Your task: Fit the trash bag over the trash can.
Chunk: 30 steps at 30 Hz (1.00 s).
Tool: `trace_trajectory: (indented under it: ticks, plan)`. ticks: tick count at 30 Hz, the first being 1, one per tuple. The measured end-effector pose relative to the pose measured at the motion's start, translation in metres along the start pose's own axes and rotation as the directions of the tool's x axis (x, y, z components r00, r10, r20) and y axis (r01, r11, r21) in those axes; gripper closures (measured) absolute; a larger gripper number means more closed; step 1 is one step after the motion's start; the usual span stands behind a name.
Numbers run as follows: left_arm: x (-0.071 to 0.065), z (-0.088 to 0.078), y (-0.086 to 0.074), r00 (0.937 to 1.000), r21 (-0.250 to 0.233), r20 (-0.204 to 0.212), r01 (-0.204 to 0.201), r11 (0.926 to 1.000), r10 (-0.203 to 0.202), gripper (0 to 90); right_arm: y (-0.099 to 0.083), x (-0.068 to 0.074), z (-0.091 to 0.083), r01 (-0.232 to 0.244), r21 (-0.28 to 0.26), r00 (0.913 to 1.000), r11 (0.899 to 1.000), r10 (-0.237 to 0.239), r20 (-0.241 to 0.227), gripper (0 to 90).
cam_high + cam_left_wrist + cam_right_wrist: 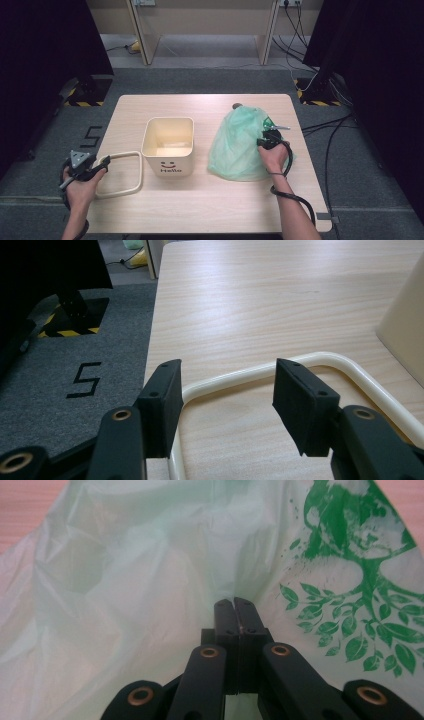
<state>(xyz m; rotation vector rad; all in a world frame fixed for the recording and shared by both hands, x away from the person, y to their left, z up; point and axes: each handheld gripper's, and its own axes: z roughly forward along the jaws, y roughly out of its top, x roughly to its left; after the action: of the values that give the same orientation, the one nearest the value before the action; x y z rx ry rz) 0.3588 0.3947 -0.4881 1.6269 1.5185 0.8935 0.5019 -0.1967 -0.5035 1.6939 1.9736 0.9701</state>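
High view gives me one green bag (pixel 239 145) right of one cream bin (pixel 168 145); my right gripper (pixel 270 138) pinches the bag, my left gripper (pixel 103 162) gapes astride one loop handle (pixel 121 172).

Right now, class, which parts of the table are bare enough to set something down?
Bare: the far strip behind the bin and the near edge before the green bag. Crowded: the left, where the frame lies against the bin.
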Motion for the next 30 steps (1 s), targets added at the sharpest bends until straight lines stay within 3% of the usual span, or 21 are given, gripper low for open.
trace_trajectory:
  ticks: [4,9,18,24,30]
  plan:
    - [0.001,0.0,0.0,1.0,-0.005,-0.006,0.004,1.0,-0.004,44.8,0.003,0.004,-0.009,0.055,-0.077,0.9985,0.996,-0.055,0.002,90.0]
    - [0.001,-0.001,-0.001,0.9999,-0.01,-0.008,0.009,0.9999,-0.009,44.9,0.007,0.009,-0.02,0.104,-0.164,0.9946,0.981,-0.103,0.016,90.0]
    - [0.0,-0.001,0.0,0.9999,-0.017,-0.009,0.007,0.9998,-0.007,45.1,0.02,0.017,-0.036,0.149,-0.235,0.9883,0.961,-0.152,0.003,90.0]
    - [0.002,-0.003,0.0,0.9998,-0.023,-0.016,0.011,0.9997,-0.011,45.3,0.029,0.025,-0.051,0.186,-0.323,0.9818,0.928,-0.188,0.023,90.0]
    - [0.002,-0.003,0.0,0.9997,-0.029,-0.021,0.009,0.9995,-0.01,45.5,0.034,0.03,-0.066,0.226,-0.401,0.9722,0.888,-0.232,0.033,90.0]
